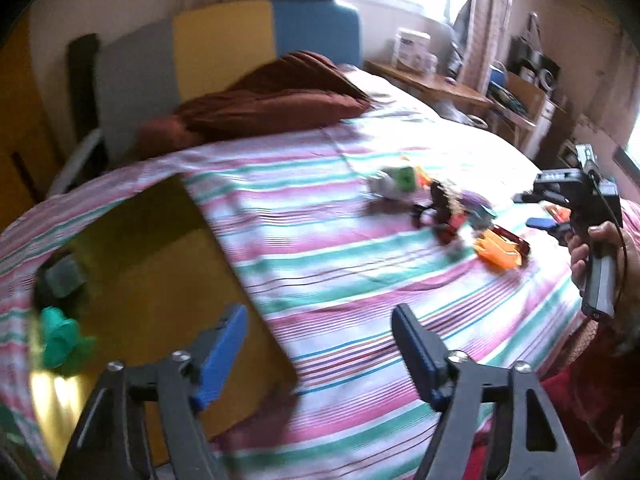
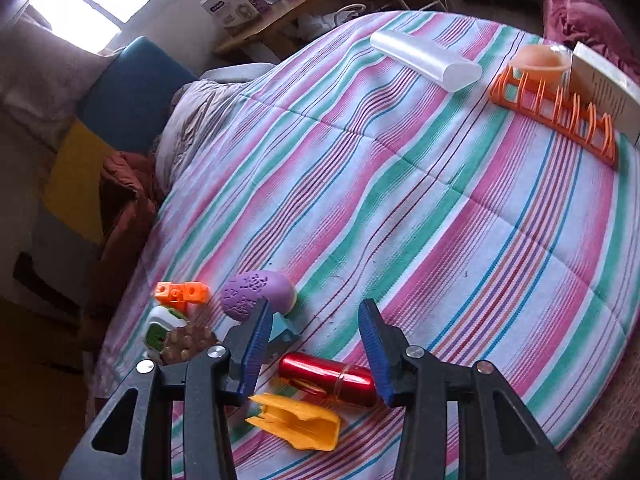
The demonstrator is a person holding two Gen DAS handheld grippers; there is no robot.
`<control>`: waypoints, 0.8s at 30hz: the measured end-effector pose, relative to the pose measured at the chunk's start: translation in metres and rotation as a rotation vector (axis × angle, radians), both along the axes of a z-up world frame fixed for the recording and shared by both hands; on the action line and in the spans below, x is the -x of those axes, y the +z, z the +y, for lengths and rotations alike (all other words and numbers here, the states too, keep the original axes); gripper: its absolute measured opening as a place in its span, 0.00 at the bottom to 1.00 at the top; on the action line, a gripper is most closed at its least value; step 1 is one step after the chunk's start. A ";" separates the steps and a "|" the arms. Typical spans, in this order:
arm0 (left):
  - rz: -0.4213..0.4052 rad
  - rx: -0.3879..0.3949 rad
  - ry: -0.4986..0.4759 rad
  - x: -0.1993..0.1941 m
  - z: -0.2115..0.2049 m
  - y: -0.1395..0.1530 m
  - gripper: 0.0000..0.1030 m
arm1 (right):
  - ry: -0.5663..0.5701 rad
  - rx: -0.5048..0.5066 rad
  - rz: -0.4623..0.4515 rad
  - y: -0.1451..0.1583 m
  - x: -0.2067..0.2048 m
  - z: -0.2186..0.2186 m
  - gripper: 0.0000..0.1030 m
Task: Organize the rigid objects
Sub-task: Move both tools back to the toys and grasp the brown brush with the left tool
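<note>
A pile of small rigid objects lies on the striped bed [image 2: 400, 184]. In the right wrist view I see a red metallic cylinder [image 2: 326, 378], a yellow plastic piece [image 2: 298, 422], a purple egg-shaped object [image 2: 256, 294], an orange block [image 2: 182, 294] and a white-green object [image 2: 160, 330]. My right gripper [image 2: 316, 344] is open just above the red cylinder, jaws either side of it. My left gripper [image 1: 320, 344] is open and empty above the bed beside a yellow tray [image 1: 160, 280], which holds a green object [image 1: 60, 340] and a grey one [image 1: 64, 278]. The pile [image 1: 452, 216] shows blurred at the right.
An orange rack [image 2: 560, 108], a white oblong case [image 2: 424, 58], a peach bowl [image 2: 538, 60] and a box [image 2: 608, 88] lie at the bed's far side. A brown pillow [image 1: 272, 96] lies at the head. A wooden desk [image 1: 432, 80] stands beyond the bed.
</note>
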State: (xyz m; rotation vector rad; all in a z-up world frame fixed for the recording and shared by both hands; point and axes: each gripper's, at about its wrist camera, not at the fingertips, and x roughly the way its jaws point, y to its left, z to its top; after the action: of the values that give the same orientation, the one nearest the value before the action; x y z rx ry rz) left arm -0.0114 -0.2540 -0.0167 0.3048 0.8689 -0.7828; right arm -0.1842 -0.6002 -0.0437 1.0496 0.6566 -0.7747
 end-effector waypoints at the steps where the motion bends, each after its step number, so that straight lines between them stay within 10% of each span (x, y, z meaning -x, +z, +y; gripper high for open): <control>1: 0.019 -0.004 -0.018 0.001 -0.012 -0.004 0.68 | 0.006 -0.007 -0.010 0.001 -0.001 -0.001 0.44; 24: 0.141 -0.010 -0.122 -0.041 -0.205 -0.031 0.67 | 0.075 -0.061 -0.111 0.004 -0.005 0.002 0.44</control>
State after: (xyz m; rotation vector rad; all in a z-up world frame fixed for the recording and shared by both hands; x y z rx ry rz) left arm 0.0294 -0.4591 -0.0480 0.3167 0.9935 -0.9220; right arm -0.1794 -0.5983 -0.0399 1.1089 0.6239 -0.6303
